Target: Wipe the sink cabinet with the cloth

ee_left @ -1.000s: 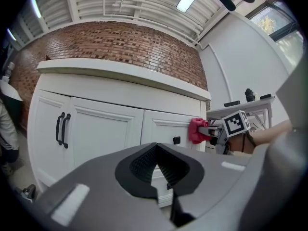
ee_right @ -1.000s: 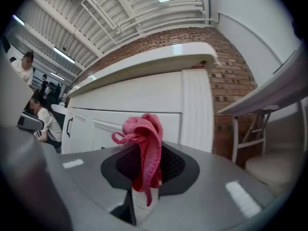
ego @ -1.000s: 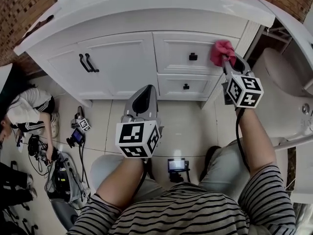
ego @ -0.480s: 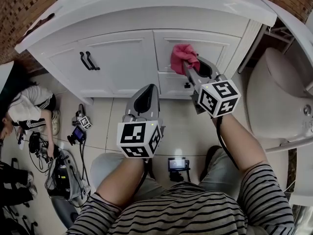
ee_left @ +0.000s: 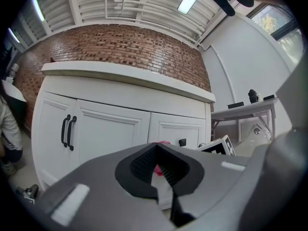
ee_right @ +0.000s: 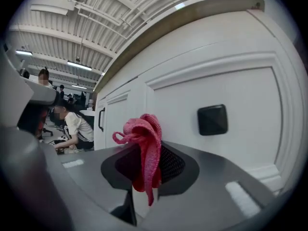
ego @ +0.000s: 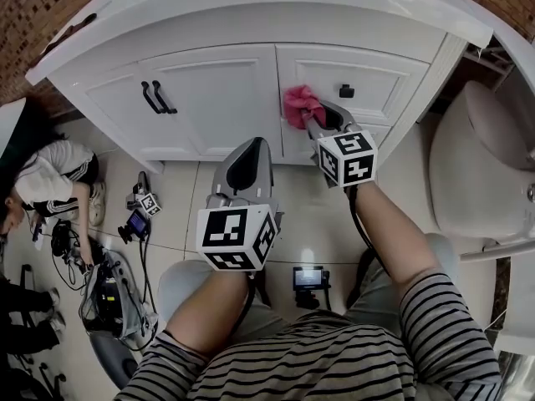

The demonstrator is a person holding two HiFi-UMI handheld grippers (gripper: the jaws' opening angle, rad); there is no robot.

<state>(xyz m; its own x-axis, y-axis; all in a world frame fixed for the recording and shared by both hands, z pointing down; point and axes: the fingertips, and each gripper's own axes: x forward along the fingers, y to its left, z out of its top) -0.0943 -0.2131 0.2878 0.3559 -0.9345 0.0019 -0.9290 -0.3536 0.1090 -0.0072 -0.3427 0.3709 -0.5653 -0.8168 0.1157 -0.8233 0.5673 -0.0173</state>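
With the right gripper [ego: 311,124] up at centre frame in the head view, I read its jaws clamped on the pink cloth [ego: 301,105]. The right gripper view confirms it: cloth [ee_right: 147,143] is pinched between the pads, bunched above the tips, with one tail hanging below.

The cloth sits at the face of the white sink cabinet [ego: 217,98], on the left edge of the upper drawer front, just left of the black drawer knob [ego: 345,90]. Cloth looks against the panel, but I can't confirm contact from either view.

The left gripper [ego: 249,153] is lower centre, off the cabinet, pointing at the base of the doors. In its own view the jaws are together at the tips, with nothing gripped. The pink showing through the gap is the cloth further back.

The twin black door handles [ego: 155,97] are upper left, well apart from the cloth. A person [ego: 50,182] crouches on the floor at the left edge, with camera gear [ego: 134,228] on the tiles beside them.
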